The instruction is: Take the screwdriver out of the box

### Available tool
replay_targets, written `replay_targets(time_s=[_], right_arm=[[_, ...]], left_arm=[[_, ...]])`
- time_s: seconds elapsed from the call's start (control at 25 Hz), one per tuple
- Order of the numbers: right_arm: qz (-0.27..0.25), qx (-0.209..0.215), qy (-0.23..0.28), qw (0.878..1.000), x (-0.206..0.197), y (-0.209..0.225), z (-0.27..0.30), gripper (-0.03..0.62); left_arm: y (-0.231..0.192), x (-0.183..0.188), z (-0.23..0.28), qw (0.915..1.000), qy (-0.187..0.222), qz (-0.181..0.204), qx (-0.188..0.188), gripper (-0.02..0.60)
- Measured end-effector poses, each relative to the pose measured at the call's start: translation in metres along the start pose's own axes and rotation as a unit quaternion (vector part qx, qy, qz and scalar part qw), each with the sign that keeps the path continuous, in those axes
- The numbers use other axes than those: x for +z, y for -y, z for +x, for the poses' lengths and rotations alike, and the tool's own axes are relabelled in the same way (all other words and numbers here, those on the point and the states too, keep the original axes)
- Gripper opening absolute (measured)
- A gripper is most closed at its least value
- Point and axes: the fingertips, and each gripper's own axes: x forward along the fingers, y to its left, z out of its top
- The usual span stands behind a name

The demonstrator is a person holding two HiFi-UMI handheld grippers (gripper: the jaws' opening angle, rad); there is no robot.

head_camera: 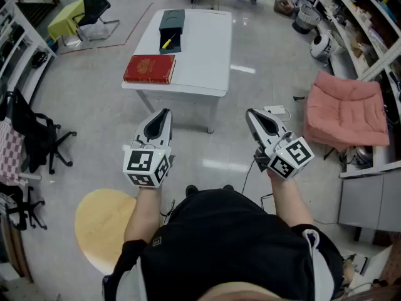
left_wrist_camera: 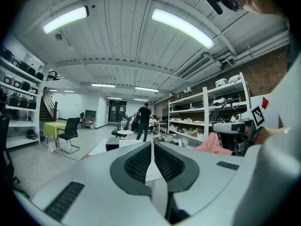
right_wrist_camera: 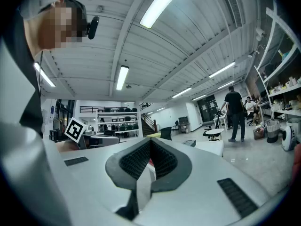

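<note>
The yellow screwdriver [head_camera: 167, 42] lies in the dark box [head_camera: 171, 24] at the counter's [head_camera: 207, 61] far end, well apart from the left hand-held gripper [head_camera: 165, 113] and the right hand-held gripper [head_camera: 251, 113], both clenched on nothing, short of the counter.

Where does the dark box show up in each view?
Head view: top centre, box at the far end of the white table.
Left gripper view: box small, left of centre, below mid-height.
Right gripper view: box small, right of centre, below mid-height.
Shared landmark: that white table.
</note>
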Motion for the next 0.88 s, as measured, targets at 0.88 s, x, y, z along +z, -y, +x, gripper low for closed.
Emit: replay_targets(time_s=[0.88], right_arm=[[-0.002, 0.032, 0.008, 0.999, 0.004, -0.034, 0.028, 0.029]], left_arm=[[-0.025, -0.004, -0.007, 0.9998, 0.001, -0.01, -0.016, 0.032]])
